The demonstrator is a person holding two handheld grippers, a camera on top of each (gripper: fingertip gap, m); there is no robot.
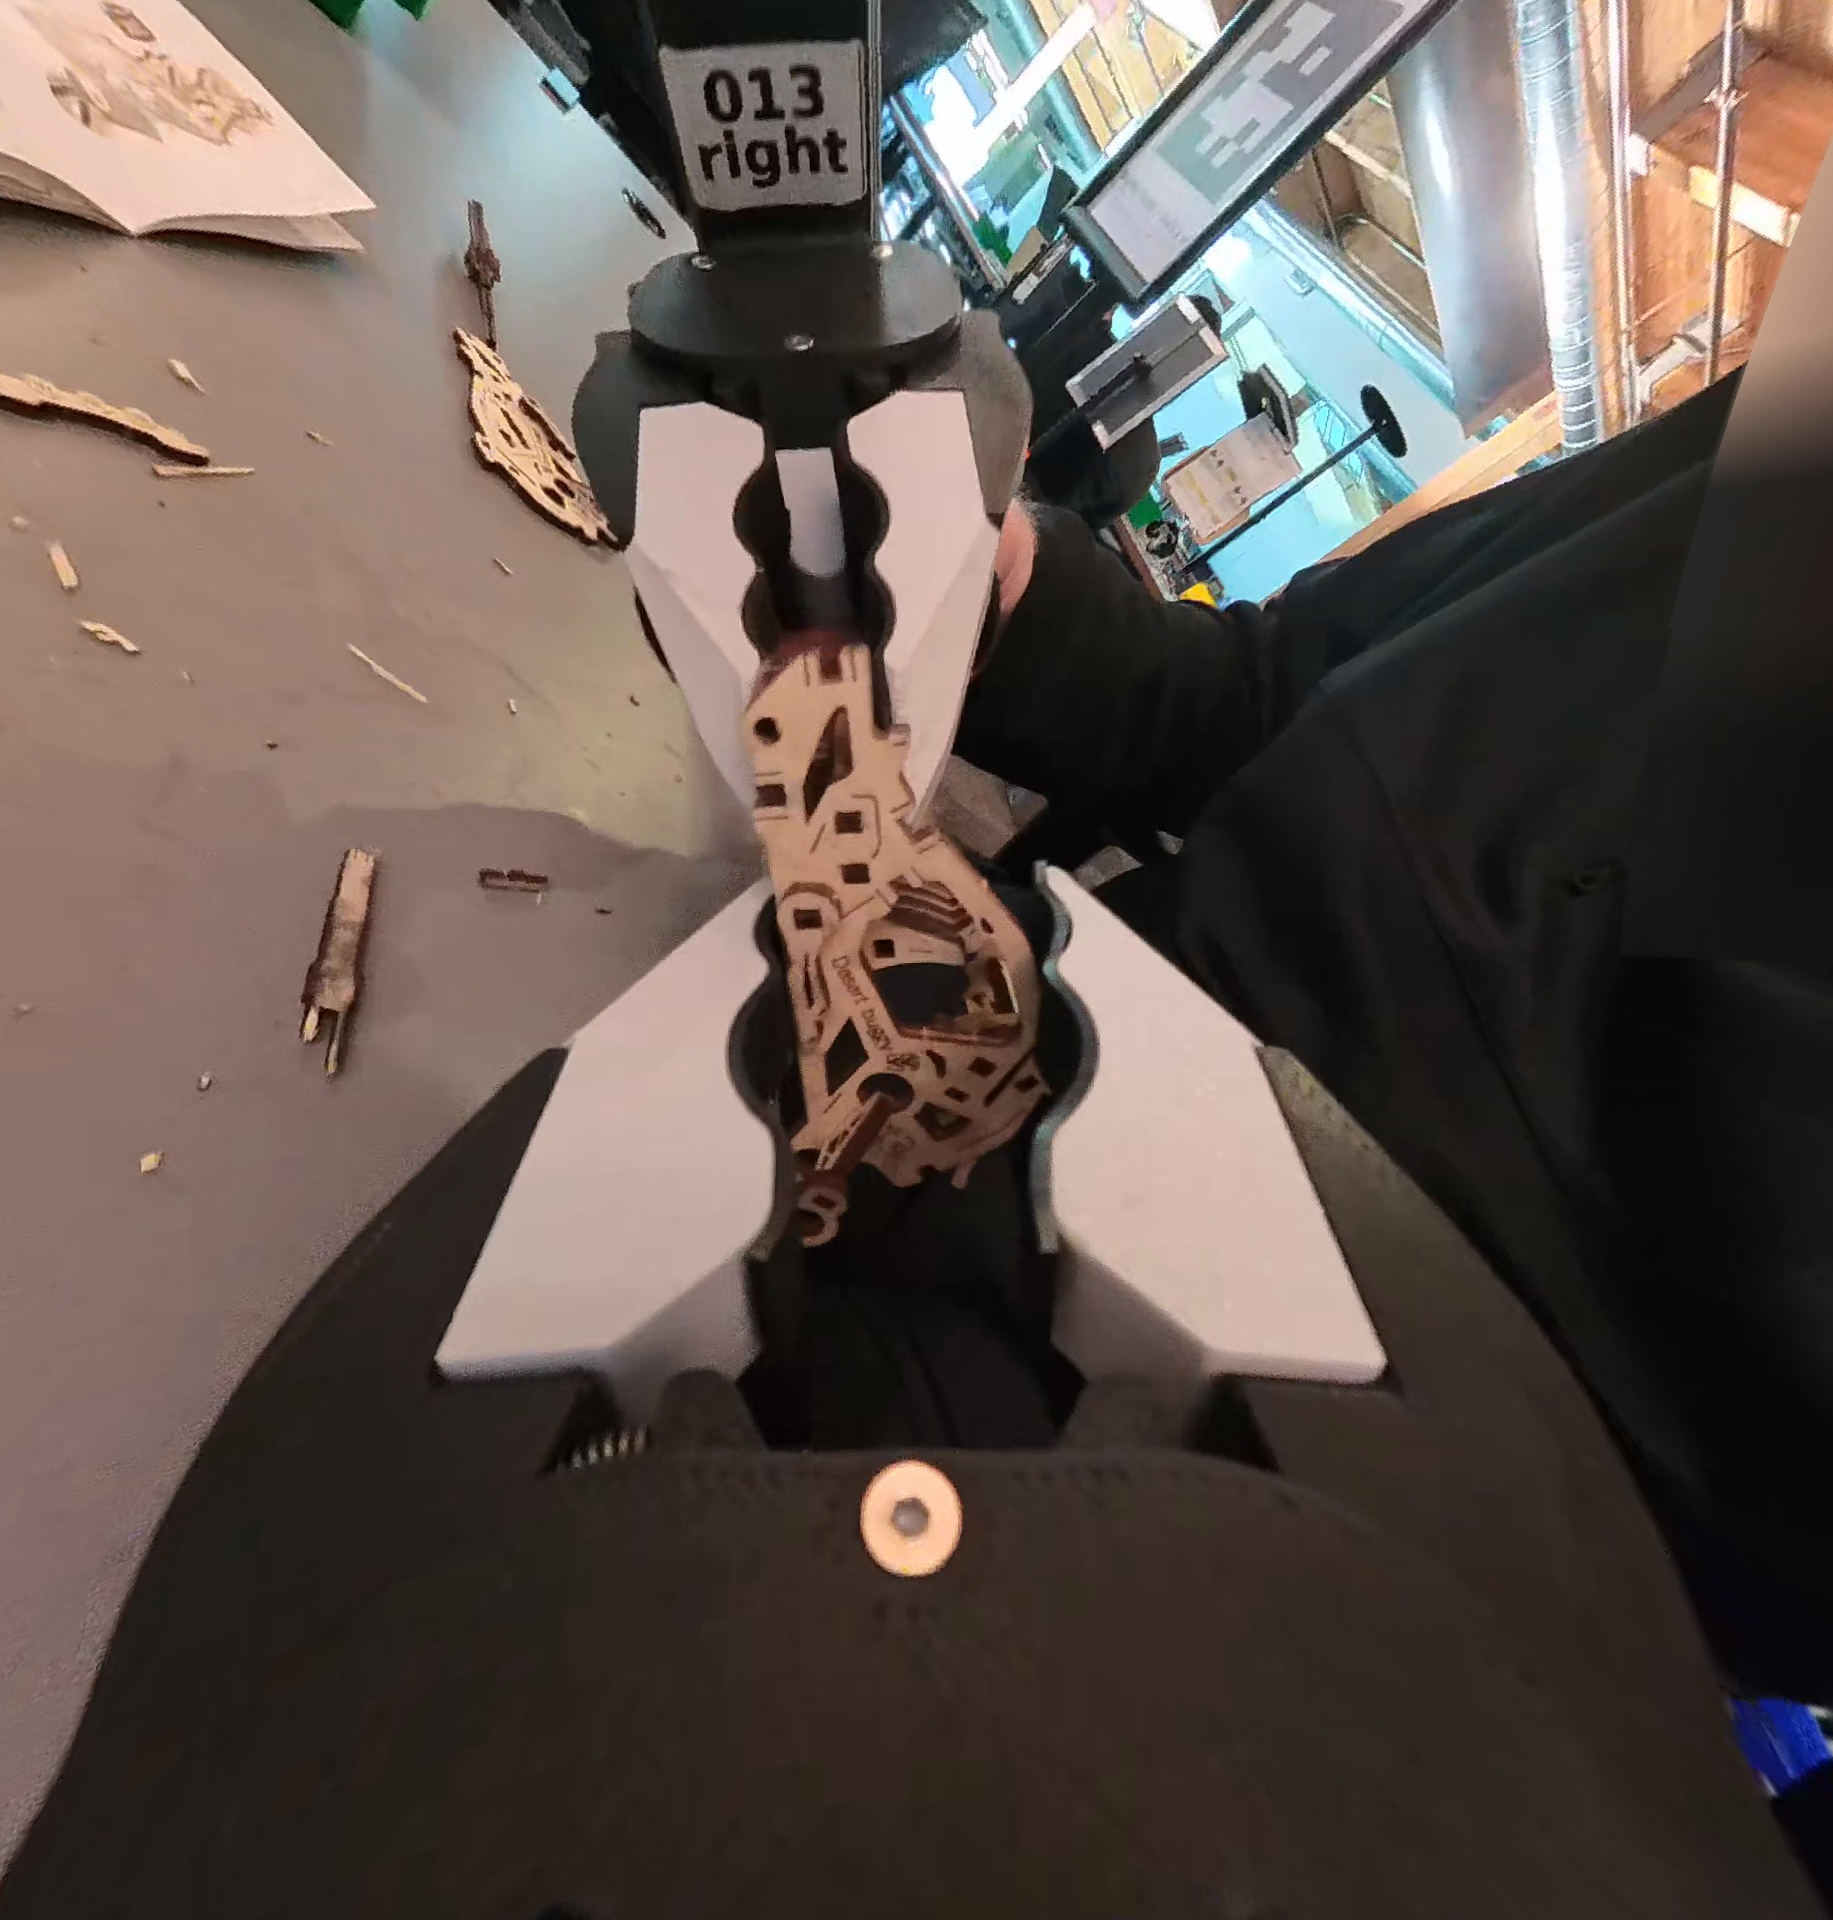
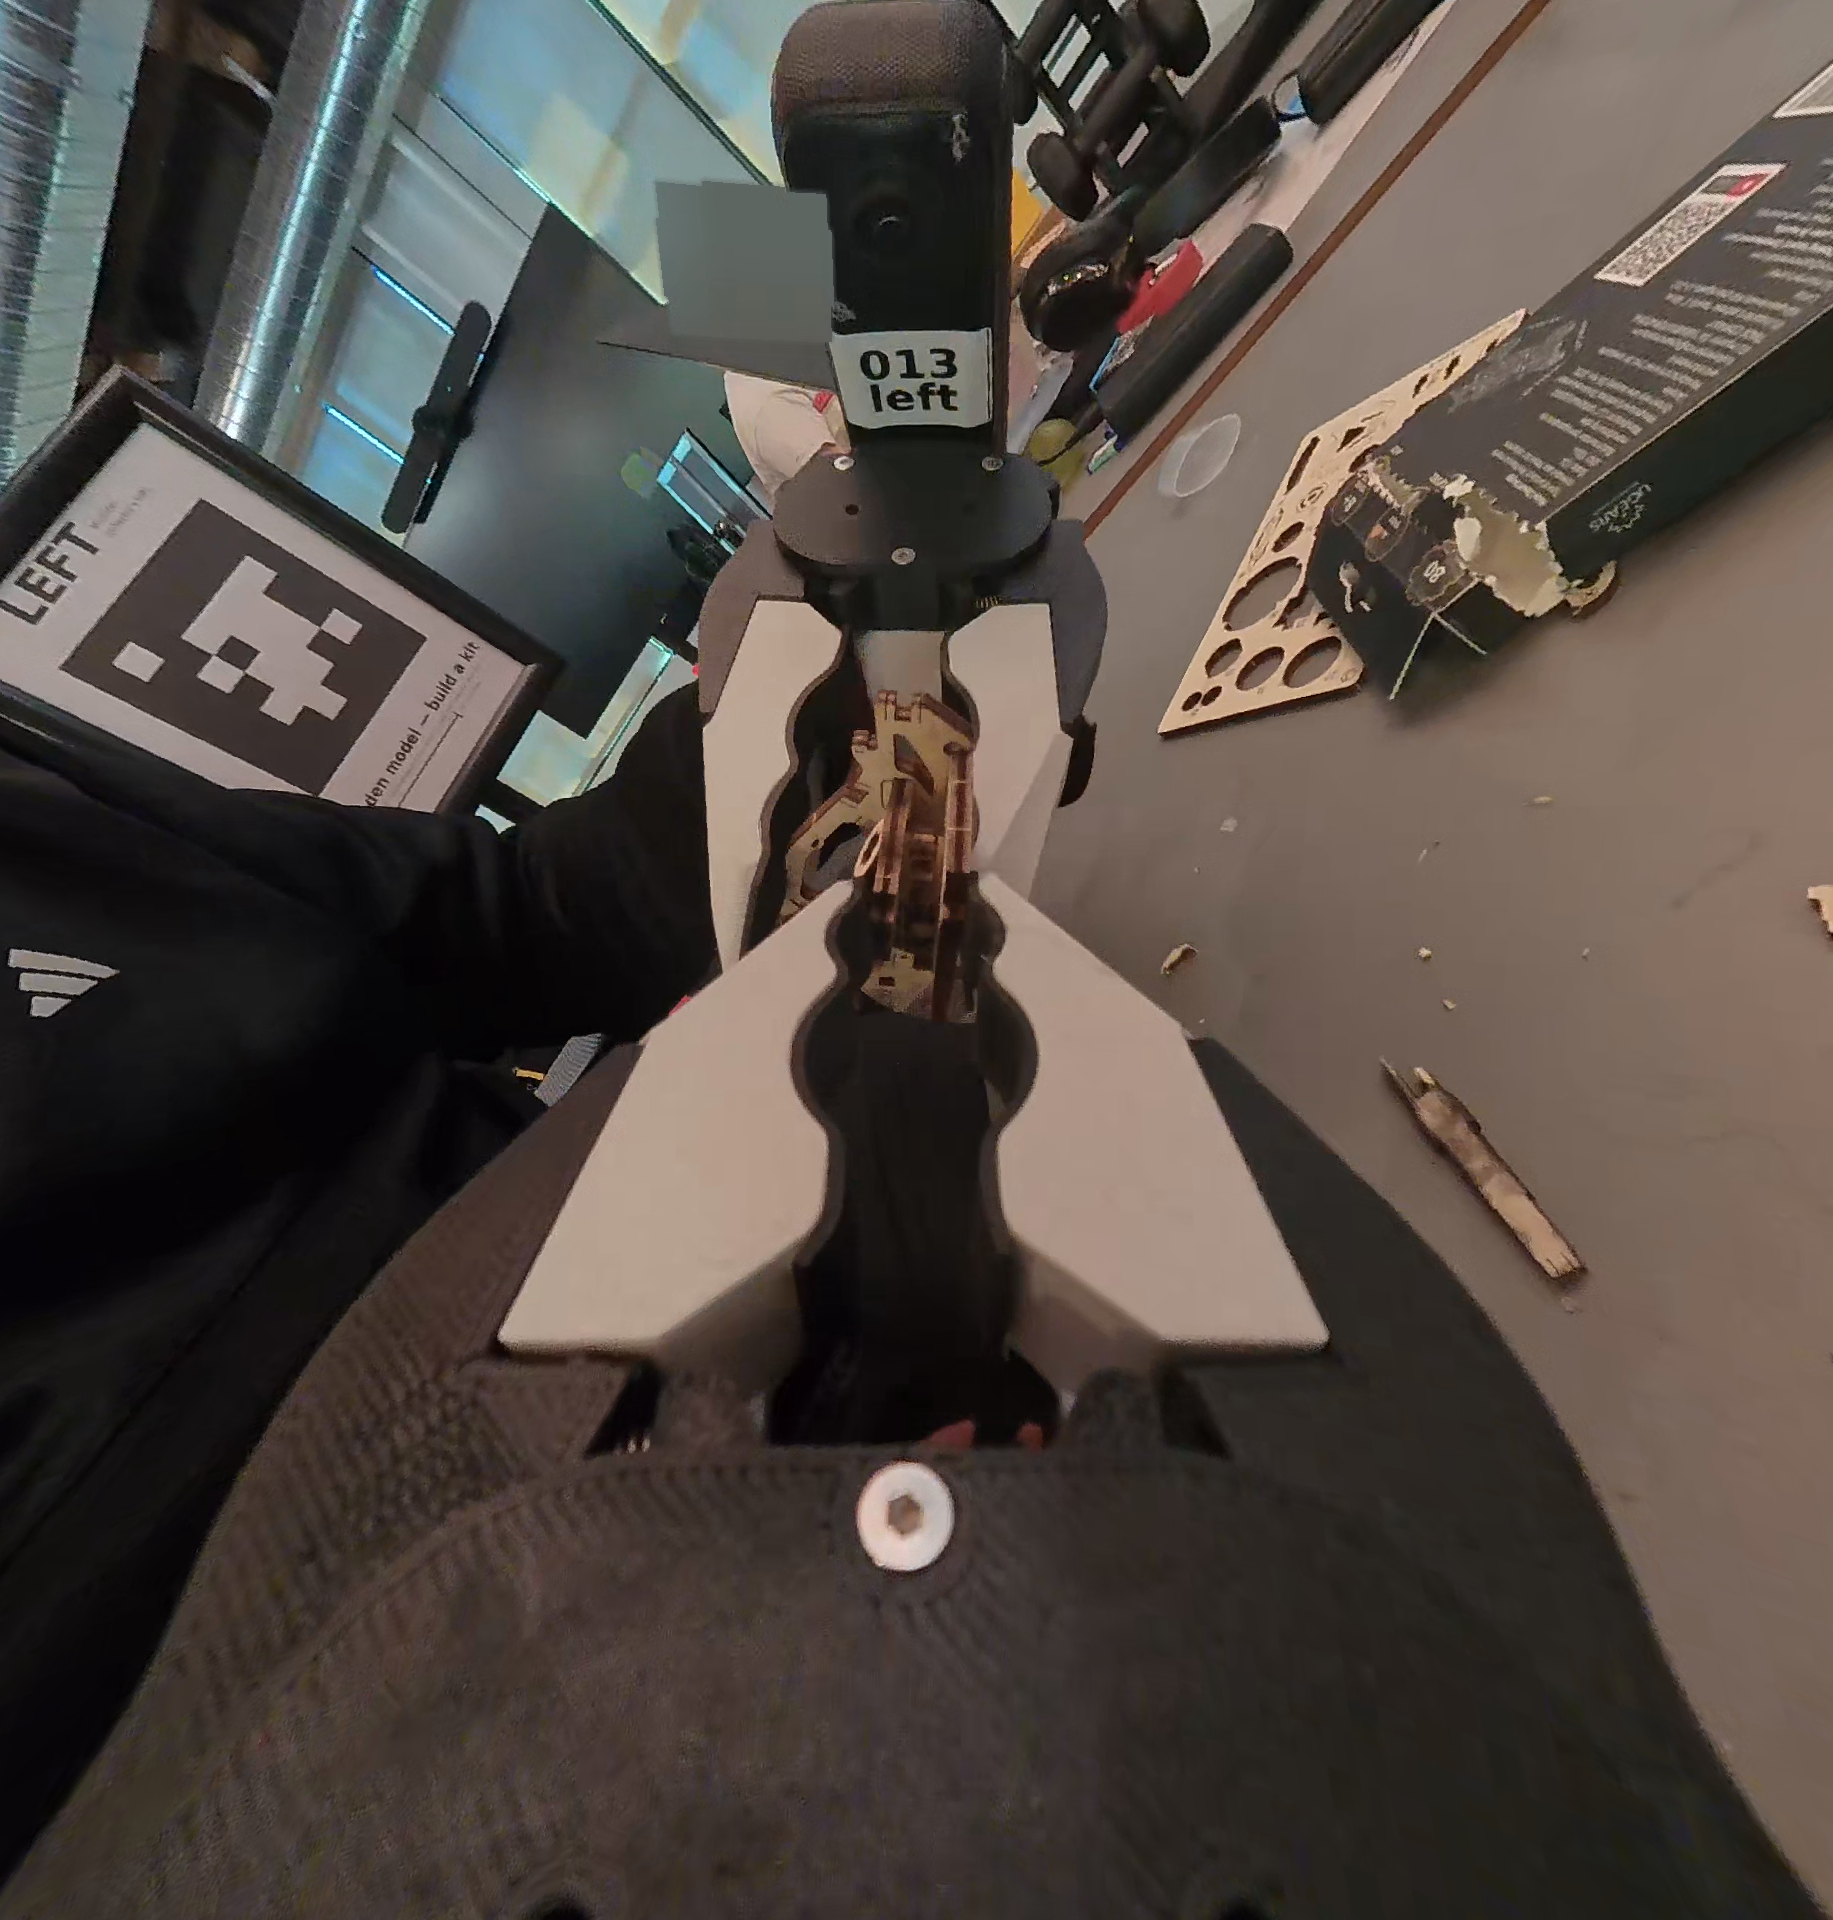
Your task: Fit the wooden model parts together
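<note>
Both grippers' fingers (image 1: 907, 1049) (image 2: 917, 956) are clamped on thin, brittle wooden model (image 1: 881, 935); flat faces are best gripped, gently.

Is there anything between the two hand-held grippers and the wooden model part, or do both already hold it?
Nothing visible stands between them. The wooden model part is held above the grey table: the left hand-held gripper is around its wider end, and the right hand-held gripper clamps its narrow end.
</note>
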